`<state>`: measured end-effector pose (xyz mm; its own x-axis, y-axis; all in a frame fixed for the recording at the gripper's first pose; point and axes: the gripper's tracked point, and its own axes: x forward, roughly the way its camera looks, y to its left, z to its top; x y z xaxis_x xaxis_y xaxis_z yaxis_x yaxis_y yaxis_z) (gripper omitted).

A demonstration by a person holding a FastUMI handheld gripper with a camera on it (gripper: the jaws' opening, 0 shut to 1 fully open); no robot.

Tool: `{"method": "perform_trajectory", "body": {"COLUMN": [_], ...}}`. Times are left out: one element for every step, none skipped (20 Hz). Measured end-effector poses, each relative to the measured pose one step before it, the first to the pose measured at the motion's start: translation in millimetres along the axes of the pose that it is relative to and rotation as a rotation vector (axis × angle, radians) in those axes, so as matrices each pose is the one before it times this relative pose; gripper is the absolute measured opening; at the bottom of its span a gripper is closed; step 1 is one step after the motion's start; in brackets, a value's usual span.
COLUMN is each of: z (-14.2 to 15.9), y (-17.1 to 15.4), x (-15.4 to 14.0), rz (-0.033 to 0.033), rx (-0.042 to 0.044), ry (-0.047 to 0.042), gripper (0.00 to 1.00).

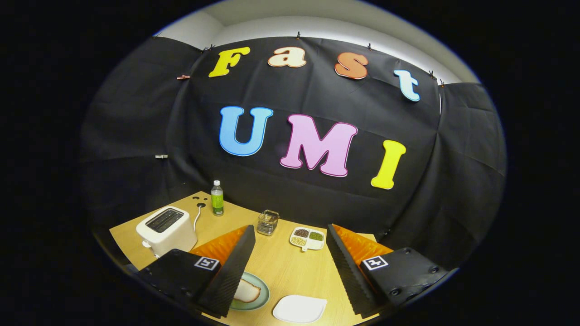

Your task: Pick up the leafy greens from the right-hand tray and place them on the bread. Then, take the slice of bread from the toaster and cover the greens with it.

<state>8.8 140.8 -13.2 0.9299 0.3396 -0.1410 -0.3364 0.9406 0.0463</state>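
My gripper hangs open above the wooden table, its fingers spread wide with nothing between them. A slice of bread lies on a pale green plate, partly hidden under the left finger. Next to the plate, between the fingers and nearest me, sits a white tray whose visible surface is plain white. The white toaster stands left of the left finger, its two slots dark from here.
A green-labelled bottle stands behind the toaster near a cable port. A small wire basket and a divided white dish of beans sit just beyond the fingertips. The black booth wall rises behind the table.
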Motion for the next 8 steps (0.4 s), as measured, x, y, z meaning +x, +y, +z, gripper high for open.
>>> {"method": "perform_trajectory", "body": {"z": [-2.00,-0.94,-0.67,-0.81,-0.25,-0.88,-0.49,-0.16], "y": [0.86,1.62,1.13,0.46,0.09,0.28,0.01,-0.22], "x": [0.94,1.01,2.13,0.65,0.96,1.05,0.17,0.49], "rz": [0.00620,0.00633,0.00356,0.00147,0.00289,0.00286,0.00226,0.00217], "rx": [0.00152,0.00394,0.00388,0.00181,-0.00024,-0.00194,-0.00108,0.00214], "ry": [0.00213,0.00227,-0.00089,0.00070,0.00151,-0.00029,0.00165,0.00073], "gripper": [0.98,0.98,0.98,0.98,0.98,0.98,0.98,0.98]}}
